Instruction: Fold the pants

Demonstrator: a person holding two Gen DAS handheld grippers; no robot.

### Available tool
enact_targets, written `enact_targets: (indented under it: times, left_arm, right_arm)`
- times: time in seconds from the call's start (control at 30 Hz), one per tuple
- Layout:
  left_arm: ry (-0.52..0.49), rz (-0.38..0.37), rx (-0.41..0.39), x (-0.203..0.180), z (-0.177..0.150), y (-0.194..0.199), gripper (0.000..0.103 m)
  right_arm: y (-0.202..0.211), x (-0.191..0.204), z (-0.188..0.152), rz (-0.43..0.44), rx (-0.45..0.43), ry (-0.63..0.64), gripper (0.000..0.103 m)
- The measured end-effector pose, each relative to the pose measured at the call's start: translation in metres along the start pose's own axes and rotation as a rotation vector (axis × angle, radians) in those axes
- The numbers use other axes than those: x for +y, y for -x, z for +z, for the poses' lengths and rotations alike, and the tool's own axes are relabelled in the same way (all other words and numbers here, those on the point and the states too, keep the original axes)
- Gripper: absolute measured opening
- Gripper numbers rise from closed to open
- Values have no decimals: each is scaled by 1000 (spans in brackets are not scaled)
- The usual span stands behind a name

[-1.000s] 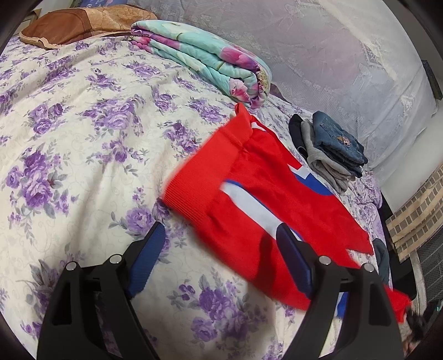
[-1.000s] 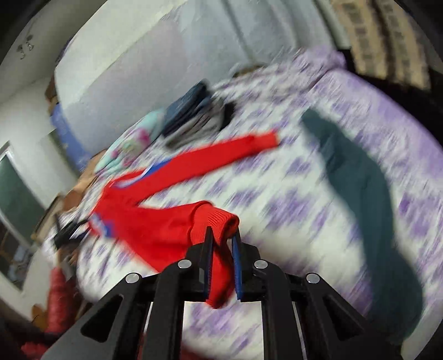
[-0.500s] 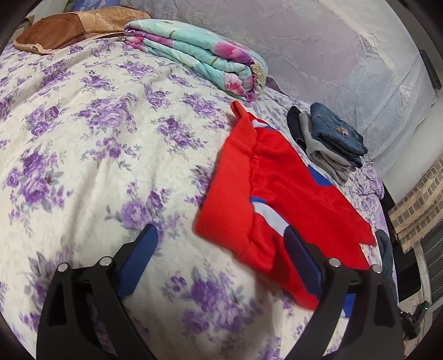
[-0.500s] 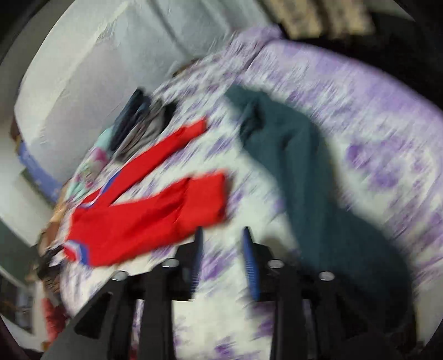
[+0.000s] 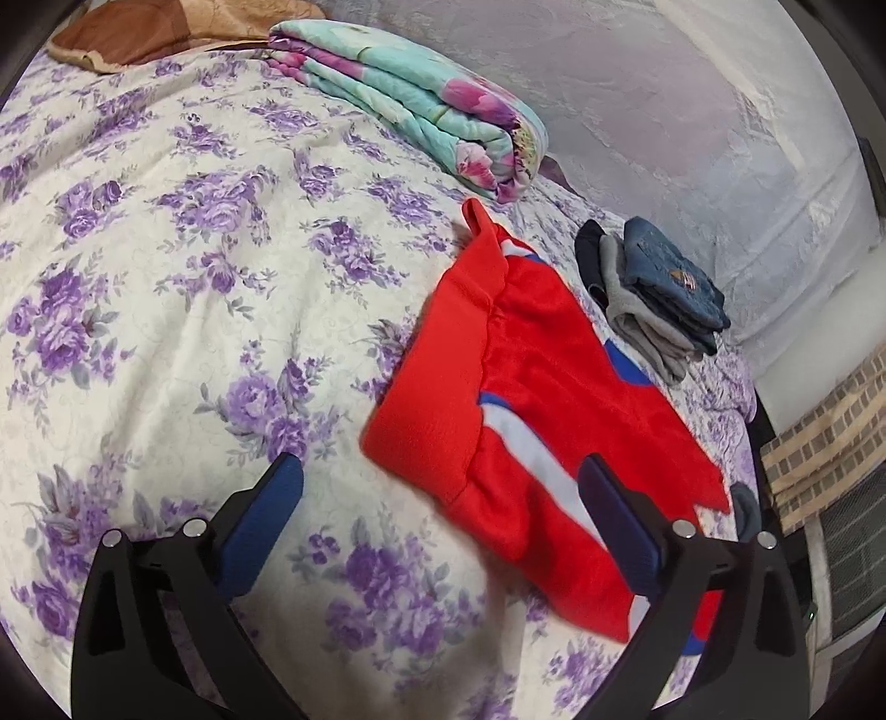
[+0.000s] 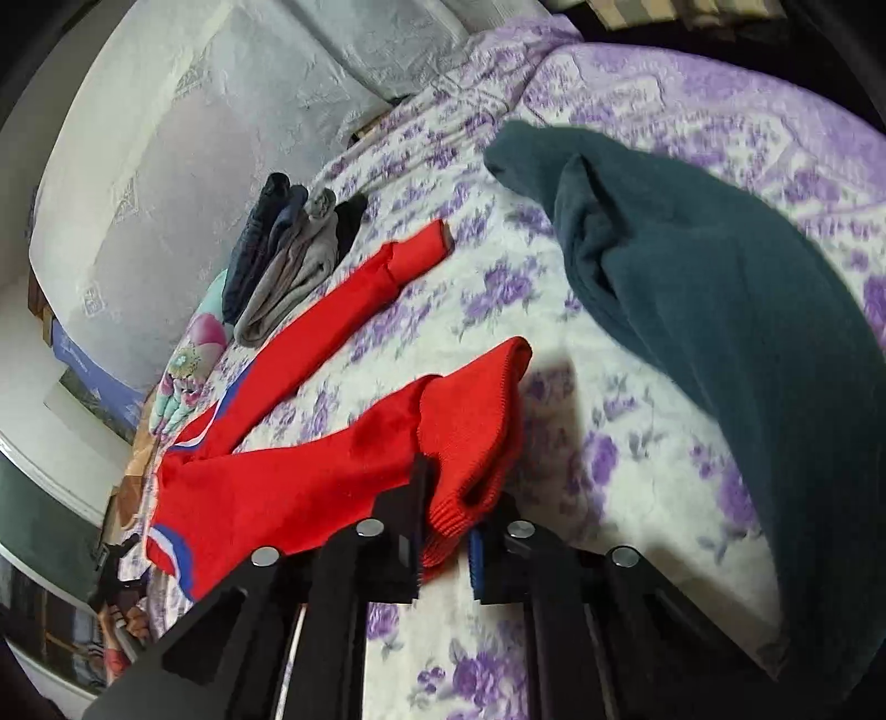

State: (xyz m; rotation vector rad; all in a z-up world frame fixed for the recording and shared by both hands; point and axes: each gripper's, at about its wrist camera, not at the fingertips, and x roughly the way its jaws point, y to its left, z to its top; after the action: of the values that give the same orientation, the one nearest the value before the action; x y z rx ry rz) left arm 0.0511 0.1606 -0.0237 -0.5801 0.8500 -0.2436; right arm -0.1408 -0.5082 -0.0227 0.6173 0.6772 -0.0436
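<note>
Red pants point(image 5: 531, 410) with white and blue stripes lie spread on the floral bedspread point(image 5: 166, 310). In the left wrist view their waistband is nearest, just ahead of my open, empty left gripper point(image 5: 440, 498). In the right wrist view both legs point(image 6: 310, 459) stretch away from me. My right gripper point(image 6: 443, 526) has its jaws narrowly parted around the ribbed cuff point(image 6: 470, 443) of the near leg; whether they pinch it I cannot tell.
A dark green garment point(image 6: 720, 310) lies on the bed right of the pants. A stack of folded jeans and grey clothes point(image 5: 659, 299) sits beyond them. A folded floral quilt point(image 5: 410, 105) and a brown pillow point(image 5: 166, 27) lie at the head.
My right gripper let go of the red cuff, swung away over the green garment, and has come back around the cuff. The pants settled flat. My left gripper stayed open.
</note>
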Motion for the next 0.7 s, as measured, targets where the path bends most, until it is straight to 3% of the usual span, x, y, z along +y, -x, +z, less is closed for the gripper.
enact_targets:
  times: [0.03,0.07,0.2,0.3,0.37,0.47,0.57,0.63,0.7]
  left_arm:
    - [-1,-8,1,-3,1,0,70]
    - [-8,-5,17,-7,2,-2,65]
    - [-17,34,11,-12,2,-6,62]
    - [0,37,-4,-2,0,-7,47]
    - [44,-14,-7,8,1,-4,43]
    - [53,-39,-19,7,4,7,40]
    - [28,-72,-68,-9,11,32,39]
    - [-24,-29,-55,-20,11,41,40]
    - [-45,36,4,-15,5,30,42]
  right_arm:
    - [3,4,2,-1,-10,17,11]
    - [8,9,5,5,-22,32,11]
    - [12,14,15,21,-31,46,11]
    - [-4,1,7,-22,16,33,11]
    - [-13,-9,-1,-45,39,20,11]
    - [-2,-12,2,-6,28,-8,11]
    - [14,5,7,-11,4,67,11]
    - [14,9,6,-55,29,102,11]
    - [0,3,-3,-137,114,159,18]
